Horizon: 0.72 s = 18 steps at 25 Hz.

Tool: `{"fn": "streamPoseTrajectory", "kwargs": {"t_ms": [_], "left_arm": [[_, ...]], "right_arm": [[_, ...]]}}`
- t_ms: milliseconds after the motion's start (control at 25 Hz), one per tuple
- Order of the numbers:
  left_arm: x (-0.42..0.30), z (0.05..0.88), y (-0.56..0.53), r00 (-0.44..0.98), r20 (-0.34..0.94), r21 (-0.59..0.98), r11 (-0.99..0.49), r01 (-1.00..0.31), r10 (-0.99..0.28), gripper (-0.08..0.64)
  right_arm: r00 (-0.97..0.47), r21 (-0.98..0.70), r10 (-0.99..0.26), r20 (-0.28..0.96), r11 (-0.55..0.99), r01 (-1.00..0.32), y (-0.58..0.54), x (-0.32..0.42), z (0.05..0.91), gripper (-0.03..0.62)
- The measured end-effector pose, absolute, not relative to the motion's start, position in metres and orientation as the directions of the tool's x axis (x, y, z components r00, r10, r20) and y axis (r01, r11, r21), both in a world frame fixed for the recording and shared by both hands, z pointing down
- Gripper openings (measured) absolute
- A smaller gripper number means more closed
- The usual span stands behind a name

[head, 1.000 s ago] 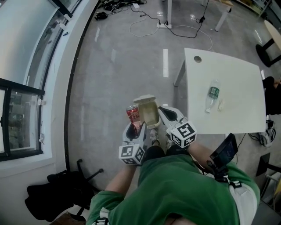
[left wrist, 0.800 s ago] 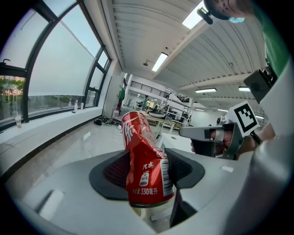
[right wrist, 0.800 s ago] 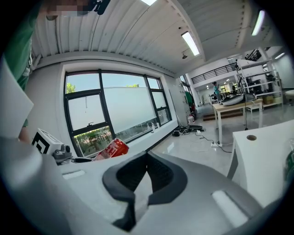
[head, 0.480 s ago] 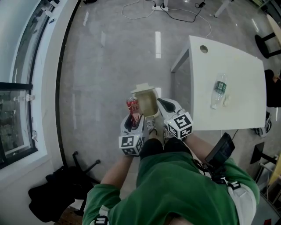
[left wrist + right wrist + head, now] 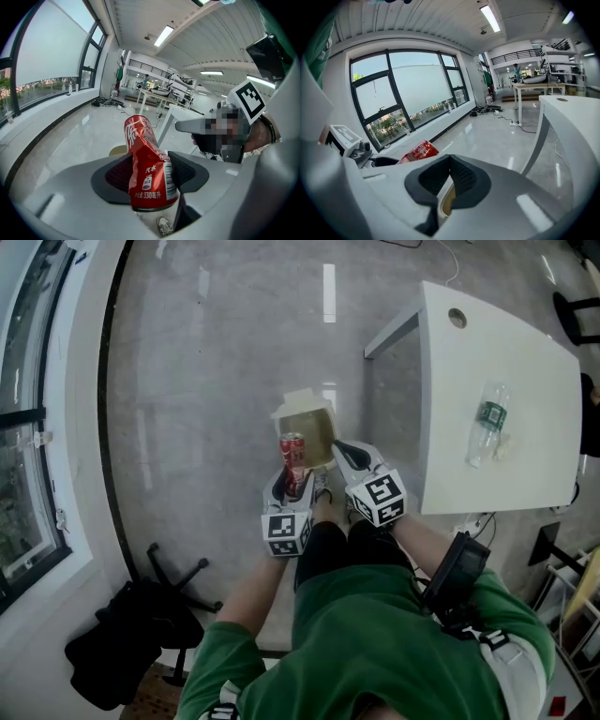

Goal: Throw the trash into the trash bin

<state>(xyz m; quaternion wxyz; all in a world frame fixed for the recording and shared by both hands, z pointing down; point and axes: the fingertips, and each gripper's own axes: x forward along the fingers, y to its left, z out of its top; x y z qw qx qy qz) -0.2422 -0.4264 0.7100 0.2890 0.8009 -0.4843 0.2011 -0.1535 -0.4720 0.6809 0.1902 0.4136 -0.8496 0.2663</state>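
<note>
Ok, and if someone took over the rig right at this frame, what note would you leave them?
Left gripper: shut on the dented red can.
Right gripper: shut on the wall of the open tan box, carried beside the can.
Things: both are in the air above the floor, near the white table. A plastic bottle and a small pale wad lie on the table.
Done: can and box picked up.
Left: no trash bin shows in any view. Find it, drop both in, then probably fetch the bottle and wad.
</note>
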Motion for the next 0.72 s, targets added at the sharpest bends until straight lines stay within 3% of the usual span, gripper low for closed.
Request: {"fn": "streamPoseTrajectory", "kwargs": {"t_ms": [720], "left_arm": [[-0.236,0.854,-0.415,0.468,0.709,0.243,-0.44,-0.865,-0.528,0.245]], "right_arm": [[-0.537,-0.29,-0.493,0.685,0.492,-0.821,-0.46,-0.16,0.841,0.003]]}}
